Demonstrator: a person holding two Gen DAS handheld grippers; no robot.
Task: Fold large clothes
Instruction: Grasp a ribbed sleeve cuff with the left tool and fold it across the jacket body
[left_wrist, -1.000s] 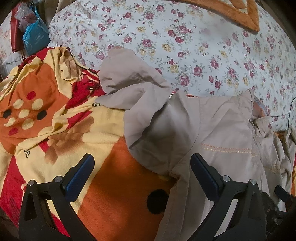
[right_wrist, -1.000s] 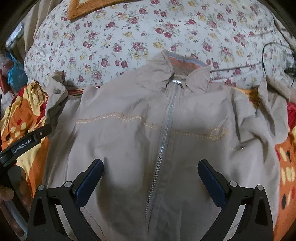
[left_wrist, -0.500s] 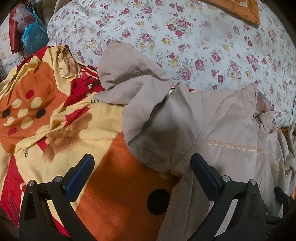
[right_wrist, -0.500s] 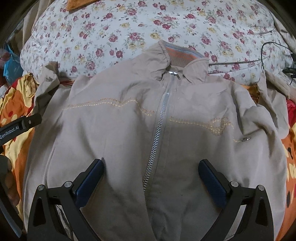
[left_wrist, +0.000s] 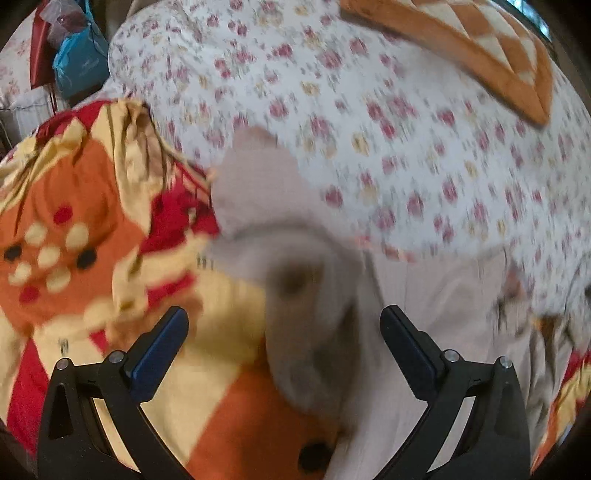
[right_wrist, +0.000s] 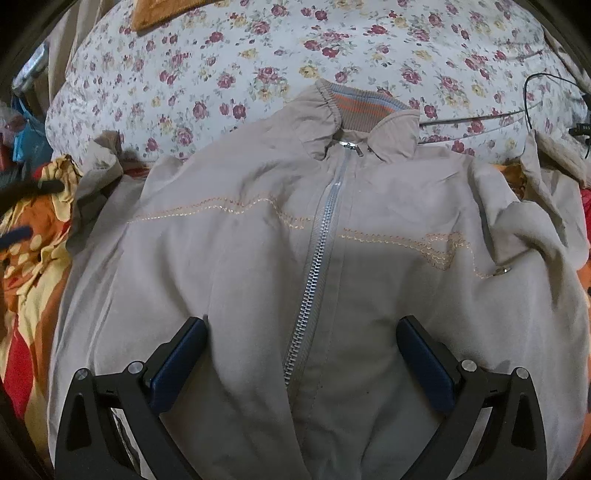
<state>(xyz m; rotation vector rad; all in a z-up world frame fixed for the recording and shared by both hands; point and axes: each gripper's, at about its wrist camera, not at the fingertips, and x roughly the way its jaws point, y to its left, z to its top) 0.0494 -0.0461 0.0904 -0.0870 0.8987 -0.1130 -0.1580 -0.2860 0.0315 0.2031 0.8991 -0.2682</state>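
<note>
A beige zip-up jacket (right_wrist: 258, 258) lies front up on the bed, zipper closed, collar toward the floral pillow. My right gripper (right_wrist: 301, 354) hovers open over its lower front, one finger on each side of the zipper. In the blurred left wrist view, the jacket's crumpled left sleeve (left_wrist: 295, 280) lies bunched on the orange and yellow blanket (left_wrist: 92, 229). My left gripper (left_wrist: 284, 350) is open just before that sleeve, with sleeve cloth showing between the fingers. The jacket's other sleeve (right_wrist: 532, 221) is rumpled at the right.
A large floral pillow or quilt (right_wrist: 258, 66) fills the far side of the bed, with an orange patterned cushion (left_wrist: 480, 55) on it. A black cable (right_wrist: 480, 118) runs across at the right. Blue and red bags (left_wrist: 74, 62) hang at the far left.
My left gripper has swung in toward the bunched sleeve, blurring its view. My right gripper has moved slightly forward and lower over the jacket front. Both stay open.
</note>
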